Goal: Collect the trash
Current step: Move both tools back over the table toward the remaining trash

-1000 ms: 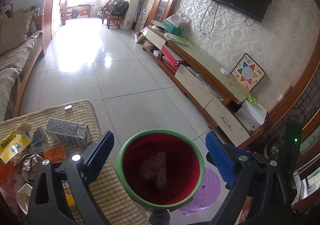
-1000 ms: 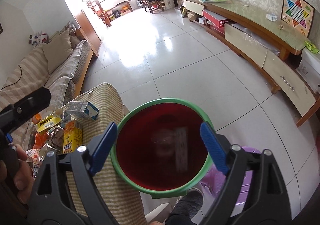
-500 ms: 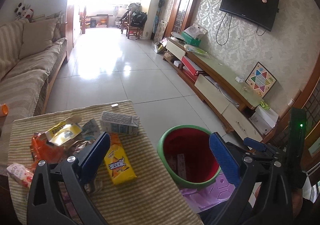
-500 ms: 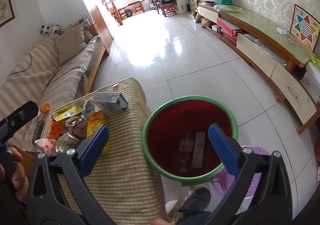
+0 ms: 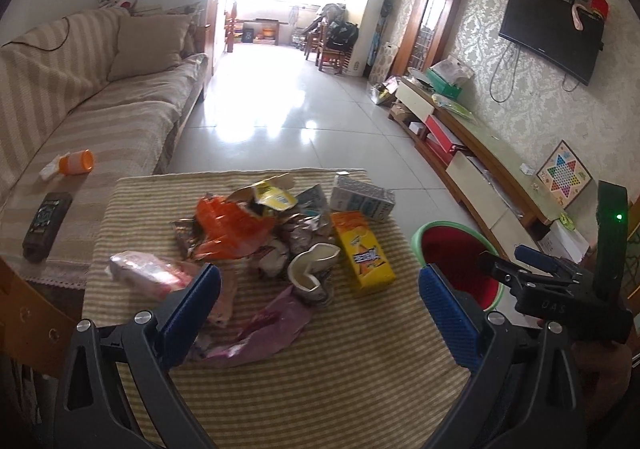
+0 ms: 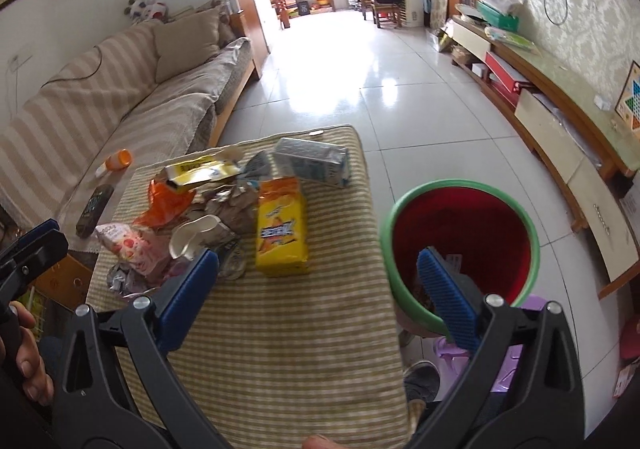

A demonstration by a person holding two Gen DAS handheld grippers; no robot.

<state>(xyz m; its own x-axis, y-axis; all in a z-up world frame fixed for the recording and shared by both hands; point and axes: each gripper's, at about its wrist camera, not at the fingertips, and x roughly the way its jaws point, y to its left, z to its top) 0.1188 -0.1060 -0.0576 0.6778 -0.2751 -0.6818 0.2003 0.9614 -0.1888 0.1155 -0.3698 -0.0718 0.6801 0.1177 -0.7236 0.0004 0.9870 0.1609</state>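
Note:
A heap of trash lies on the striped tablecloth point(image 5: 320, 389): an orange wrapper point(image 5: 228, 229), a yellow carton point(image 5: 362, 253), a grey-blue milk carton point(image 5: 362, 201), a crushed white cup point(image 5: 314, 265) and a pink wrapper point(image 5: 148, 273). My left gripper point(image 5: 320, 281) hovers open over the near side of the heap, holding nothing. My right gripper point(image 6: 318, 261) is open and empty too, above the cloth between the yellow carton point(image 6: 282, 225) and the bin. The red bin with a green rim point(image 6: 460, 225) stands off the table's right edge, with scraps at its bottom.
A striped sofa point(image 5: 100, 109) runs along the left, with a remote point(image 5: 46, 225) and an orange-capped bottle point(image 5: 74, 163) on it. A long TV cabinet point(image 5: 480, 165) lines the right wall. A purple stool point(image 6: 480, 361) and a shoe point(image 6: 420, 377) sit by the bin.
Both grippers swung left from above the bin to over the table, so the trash heap now fills both views. The jaws widened a little and stayed empty.

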